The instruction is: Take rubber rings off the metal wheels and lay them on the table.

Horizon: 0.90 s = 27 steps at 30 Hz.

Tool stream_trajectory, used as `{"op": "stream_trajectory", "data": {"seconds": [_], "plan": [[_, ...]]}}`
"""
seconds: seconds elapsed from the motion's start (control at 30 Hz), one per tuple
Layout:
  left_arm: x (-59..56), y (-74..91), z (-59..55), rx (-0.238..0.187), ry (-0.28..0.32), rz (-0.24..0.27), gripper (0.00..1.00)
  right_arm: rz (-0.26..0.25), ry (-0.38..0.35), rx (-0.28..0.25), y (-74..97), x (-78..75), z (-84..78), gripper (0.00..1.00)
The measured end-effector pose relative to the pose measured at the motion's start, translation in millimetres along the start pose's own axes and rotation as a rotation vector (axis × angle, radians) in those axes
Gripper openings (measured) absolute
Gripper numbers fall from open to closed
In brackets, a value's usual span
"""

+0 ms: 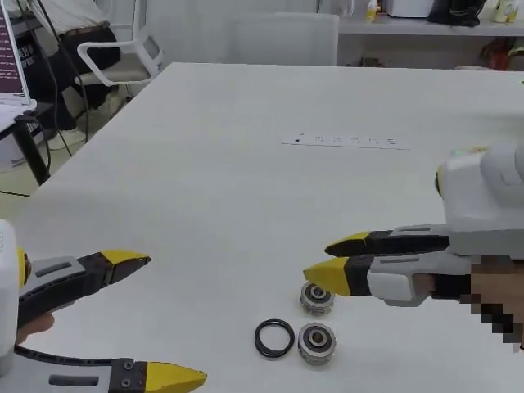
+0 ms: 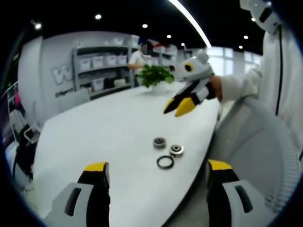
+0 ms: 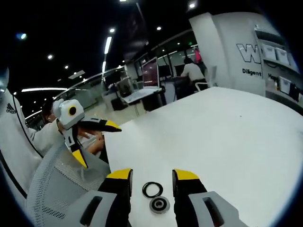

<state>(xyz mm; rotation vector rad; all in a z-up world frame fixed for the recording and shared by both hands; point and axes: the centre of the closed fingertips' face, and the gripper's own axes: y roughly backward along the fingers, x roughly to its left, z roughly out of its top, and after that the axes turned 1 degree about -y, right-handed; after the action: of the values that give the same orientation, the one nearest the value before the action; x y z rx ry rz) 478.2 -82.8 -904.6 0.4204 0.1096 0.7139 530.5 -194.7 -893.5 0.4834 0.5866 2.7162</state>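
Left gripper (image 1: 176,319): spread wide, empty
Right gripper (image 1: 318,260): parted, empty, near far wheel (image 1: 317,297)
Rubber ring (image 1: 273,338): just beside near wheel (image 1: 316,341)
Left gripper view: plant (image 2: 156,74) beyond

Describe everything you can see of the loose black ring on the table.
The rubber ring is a thin black loop, smooth and slightly glossy, round and undistorted, with bare tabletop showing through its open middle. It lies flat on the white table, off any wheel, close beside one metal wheel. Whether the two touch is unclear. Nothing grips it.
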Motion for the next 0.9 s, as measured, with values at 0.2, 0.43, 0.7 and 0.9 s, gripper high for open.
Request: {"op": "stream_trajectory", "data": {"seconds": [0.2,0.43,0.7,0.9], "plan": [[0.2,1.5,6.4,-0.008,-0.009,-0.007,0.90,-0.019,0.031,0.012,27.6,7.2,-6.8,0.51],[4.4,8.0,10.1,-0.026,-0.007,0.005,0.93,-0.105,0.037,0.000,67.2,-0.9,-16.4,0.62],[11.4,16.9,5.1,-0.024,0.002,0.040,0.97,-0.201,-0.003,-0.004,99.8,-15.1,-37.5,0.73],[14.7,20.0,-4.0,0.000,0.021,0.061,1.00,-0.257,-0.038,0.025,111.8,-24.2,-67.6,0.80]]}}
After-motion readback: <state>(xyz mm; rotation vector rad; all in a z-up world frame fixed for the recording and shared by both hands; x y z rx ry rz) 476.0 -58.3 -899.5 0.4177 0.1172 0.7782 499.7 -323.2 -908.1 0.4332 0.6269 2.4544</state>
